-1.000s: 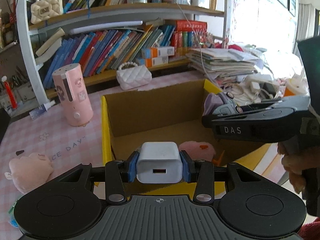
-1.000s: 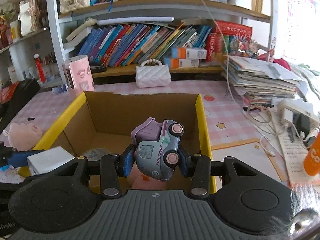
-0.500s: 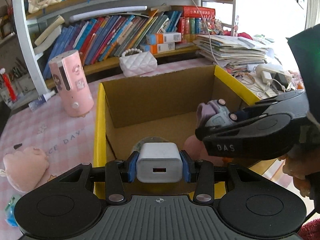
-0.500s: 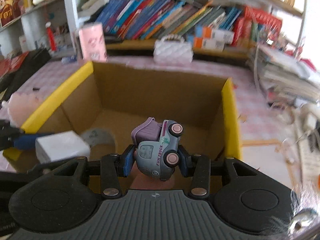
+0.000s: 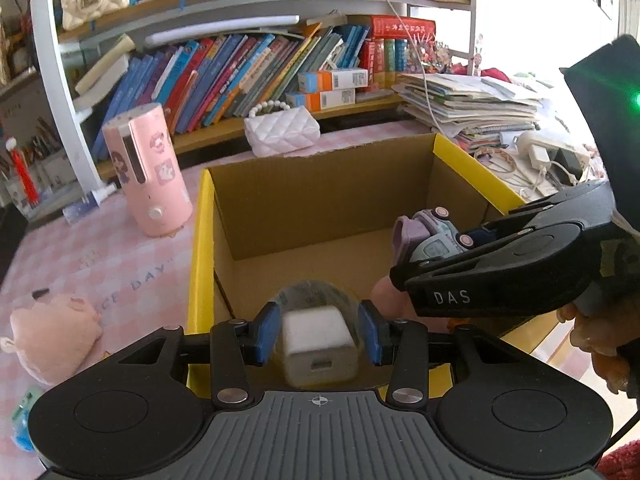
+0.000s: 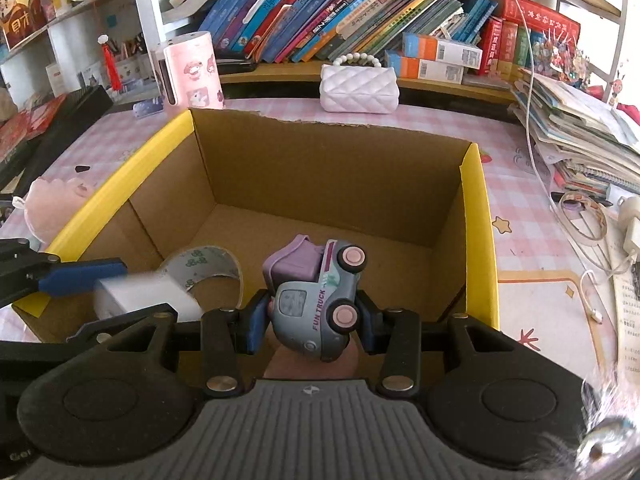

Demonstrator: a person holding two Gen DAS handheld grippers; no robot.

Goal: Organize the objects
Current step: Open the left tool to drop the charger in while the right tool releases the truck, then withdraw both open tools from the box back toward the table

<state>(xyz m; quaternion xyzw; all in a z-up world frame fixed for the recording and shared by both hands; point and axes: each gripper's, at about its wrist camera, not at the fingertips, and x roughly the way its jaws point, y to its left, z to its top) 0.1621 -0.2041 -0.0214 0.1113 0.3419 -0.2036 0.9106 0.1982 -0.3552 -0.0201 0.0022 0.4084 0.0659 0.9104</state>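
The left gripper [image 5: 319,338] has let go: its blue pads stand clear on both sides of the blurred white plastic charger block [image 5: 318,350], which sits low between them just inside the near wall of the open brown cardboard box with yellow-taped side rims [image 5: 199,240]. To the right, the right gripper [image 6: 310,316] is clenched on a rounded grey-blue toy truck with pink wheels and a lilac back [image 6: 314,294], tilted nose down over the box's near right part. Beneath the truck something soft and pink shows. A roll of clear glossy tape [image 6: 202,266] lies on the box floor near the left wall. The far half of the floor is bare, with smooth walls and a ragged far edge. Beyond stand a pink cylinder with stickers [image 5: 146,170] to the left and a quilted white handbag with a bead handle [image 6: 359,86]. A pink plush toy [image 5: 52,332] lies outside the left rim on the checked pink tablecloth [image 5: 100,256].
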